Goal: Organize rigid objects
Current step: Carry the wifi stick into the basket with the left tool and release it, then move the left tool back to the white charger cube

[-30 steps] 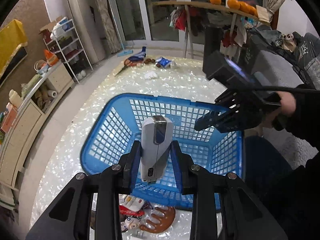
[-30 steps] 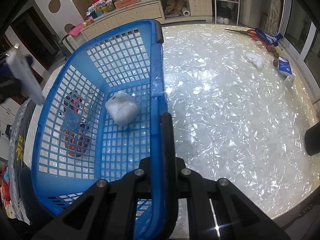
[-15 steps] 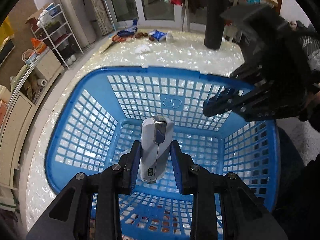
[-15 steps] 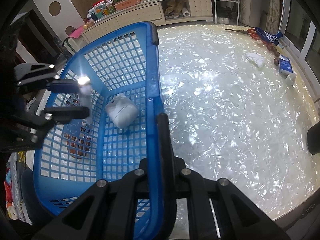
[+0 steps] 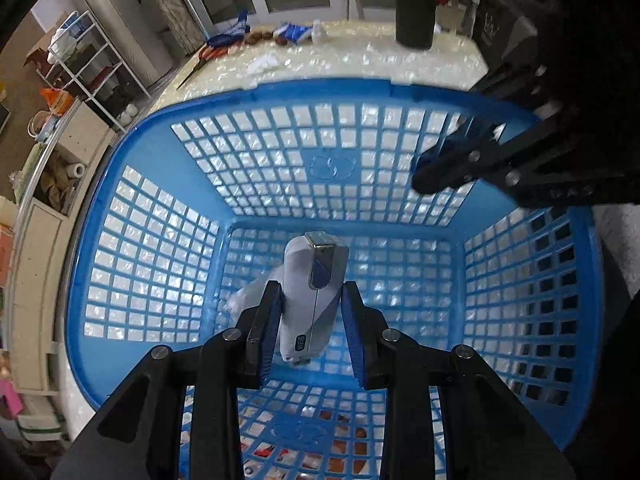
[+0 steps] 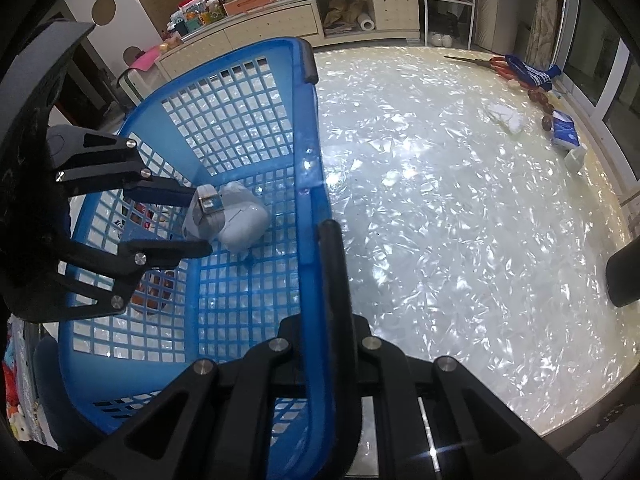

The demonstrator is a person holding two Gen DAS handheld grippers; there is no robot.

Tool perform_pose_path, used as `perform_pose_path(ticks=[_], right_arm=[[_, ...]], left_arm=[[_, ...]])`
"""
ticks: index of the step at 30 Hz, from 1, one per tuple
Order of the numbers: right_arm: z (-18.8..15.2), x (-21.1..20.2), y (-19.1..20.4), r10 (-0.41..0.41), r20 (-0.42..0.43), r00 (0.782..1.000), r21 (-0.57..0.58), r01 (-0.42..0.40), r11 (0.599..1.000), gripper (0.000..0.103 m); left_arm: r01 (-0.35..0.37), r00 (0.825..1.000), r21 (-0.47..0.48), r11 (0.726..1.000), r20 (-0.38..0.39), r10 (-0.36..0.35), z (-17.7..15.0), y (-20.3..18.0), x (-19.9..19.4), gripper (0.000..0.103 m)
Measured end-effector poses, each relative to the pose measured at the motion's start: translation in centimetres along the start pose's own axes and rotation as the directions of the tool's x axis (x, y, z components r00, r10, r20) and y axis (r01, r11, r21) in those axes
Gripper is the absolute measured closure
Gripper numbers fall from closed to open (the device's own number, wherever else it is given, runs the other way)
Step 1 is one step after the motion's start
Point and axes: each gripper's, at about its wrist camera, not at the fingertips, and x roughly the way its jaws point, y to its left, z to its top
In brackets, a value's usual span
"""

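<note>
Half hidden behind the grey-white handheld device (image 5: 312,296): a white rounded plastic case (image 6: 242,222). Seen only through the blue lattice plastic basket's (image 5: 332,96) mesh: unidentifiable colourful items (image 5: 348,446). Cut off at frame edge: a black cylinder (image 6: 624,276).

Blue plastic basket (image 5: 136,184) of smooth open lattice, grey-white plastic device (image 5: 312,300) with a shiny metal end cap, glossy pearly bench (image 6: 460,208) of shell-like flakes, matt black plastic fingers (image 5: 264,332) with blue ribbed pads and bright metal screws, smooth white plastic case (image 6: 244,220)
</note>
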Motion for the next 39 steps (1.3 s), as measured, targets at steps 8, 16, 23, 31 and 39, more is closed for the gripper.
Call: perform_pose_path(ticks=[8,16,23,31,39], right_arm=[[-0.1,0.2,0.2,-0.008,-0.002,1.0,-0.001,0.008,1.0,0.097],[-0.1,0.2,0.1,-0.004,0.0,1.0,0.002,0.004,1.0,0.097],[-0.1,0.2,0.1,-0.008,-0.003,1.0,-0.006,0.008,1.0,0.097],[-0.1,-0.1,0.4,-0.015,-0.01,1.0,-0.028,0.015,0.999,0.097],[-0.4,-0.5,0.6,-0.025,-0.007,1.0,-0.032,0.025,0.999,0.097]], left_arm=[[-0.026,1.0,0.007,1.0,0.008,0.026,0.3,-0.1,-0.1,0.056],[-0.001,0.998,-0.014,1.0,0.056,0.002,0.2,0.3,-1.9,0.014],[-0.027,0.997,-0.06,0.998,0.066,0.031,-1.3,1.7,-5.6,0.004],[-0.087,0.995,-0.174,0.981,0.038,0.095,-6.2,4.8,-10.8,0.0],[-0.17,0.985,-0.29,0.942,-0.02,0.172,-13.1,7.7,-13.7,0.0]])
